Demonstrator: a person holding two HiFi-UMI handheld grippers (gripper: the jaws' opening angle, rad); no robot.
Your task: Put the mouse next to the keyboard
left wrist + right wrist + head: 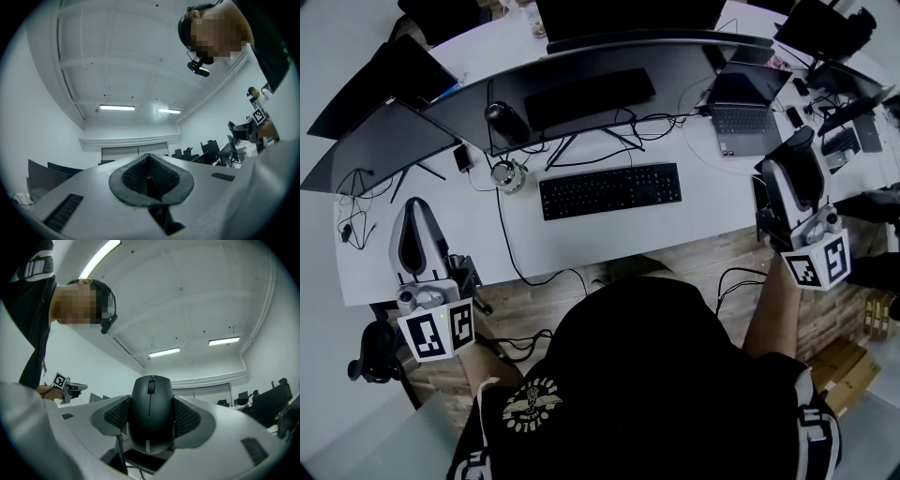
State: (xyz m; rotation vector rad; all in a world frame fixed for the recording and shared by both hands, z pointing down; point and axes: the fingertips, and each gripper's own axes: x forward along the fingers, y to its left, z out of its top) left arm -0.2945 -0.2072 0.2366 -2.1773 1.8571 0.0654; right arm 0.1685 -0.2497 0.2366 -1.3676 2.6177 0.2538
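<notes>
Right gripper (795, 161): my fingers are clamped on the black, rounded plastic computer mouse (150, 414). The right gripper view shows it upright between the two dark textured pads (188, 418), scroll wheel uppermost and lettered end lowest. One pad presses each flank. Behind the mouse there is only white ceiling with tube lights (164, 352), so this gripper is tilted upward.

Position of the mouse: in the head view the right gripper is at the right end of the white desk (712, 202), at its near edge. The mouse is raised off the desk top and well apart from the flat black keyboard (609, 190), on the keyboard's right. The keyboard lies near the middle of the desk, in front of the wide, curved dark grey monitor (581, 70).

Left gripper (416, 208): my fingers are together. The left gripper view shows the two dark pads (136, 178) meeting along a narrow seam, with nothing between them. This gripper also faces the ceiling. In the head view it is at the desk's left near edge, well apart from the keyboard.

Other items: an open grey laptop (742, 103) stands on the desk beyond the right gripper. Black cables (609, 141) run across the desk between the monitor and the keyboard.
</notes>
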